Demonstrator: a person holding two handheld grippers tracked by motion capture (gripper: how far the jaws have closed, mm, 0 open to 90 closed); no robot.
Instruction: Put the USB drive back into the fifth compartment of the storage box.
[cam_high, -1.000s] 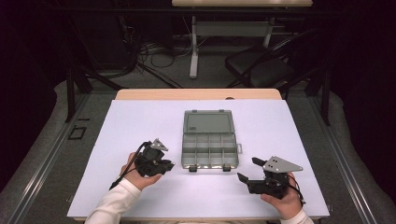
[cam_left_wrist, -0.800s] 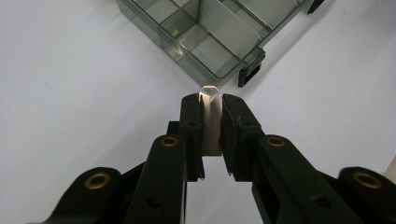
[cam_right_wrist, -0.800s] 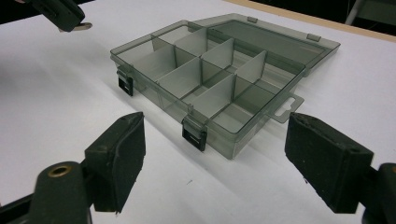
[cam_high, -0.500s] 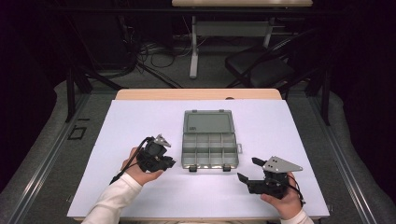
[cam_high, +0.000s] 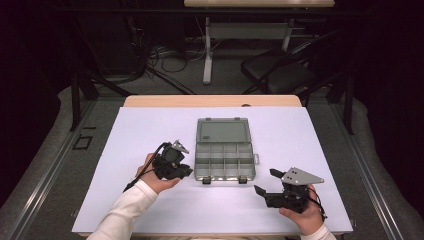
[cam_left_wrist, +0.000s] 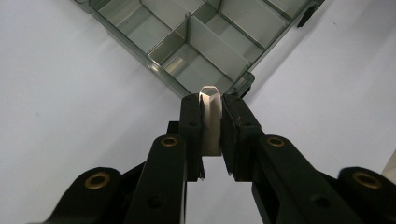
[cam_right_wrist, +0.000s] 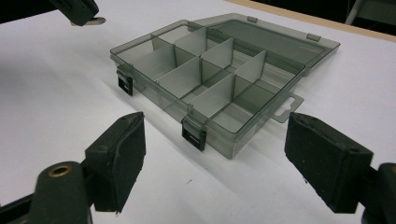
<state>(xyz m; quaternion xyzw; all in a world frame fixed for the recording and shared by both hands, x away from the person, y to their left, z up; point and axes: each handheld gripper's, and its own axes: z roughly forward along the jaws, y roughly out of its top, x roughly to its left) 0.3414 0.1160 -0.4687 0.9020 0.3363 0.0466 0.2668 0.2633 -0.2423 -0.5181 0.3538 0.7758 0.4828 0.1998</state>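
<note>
Organizer box (cam_high: 223, 155) lies open near the middle of the white table (cam_high: 125, 140), lid flat behind its row of empty compartments, two black latches facing the person. Over the last second the left gripper (cam_high: 186, 171) has travelled from a spot to the left of the box toward its near left corner, and now sits just beside that corner. In the left gripper view its jaws are clenched on a small metal piece (cam_left_wrist: 210, 119) (a short, pale, six-sided bar, as far as I can tell), with the tip poking out above the pads and the box's corner compartments right ahead (cam_left_wrist: 196, 46).

That shift suggests the piece is on its way into one of the near-left compartments; what remains is to carry it over the wall and let go.

Across the table, the right gripper (cam_high: 266, 182) has stayed put near the box's right front corner, apart from it. Its jaws stand wide and hold nothing, framing the box (cam_right_wrist: 219, 79) in the right gripper view.
</note>
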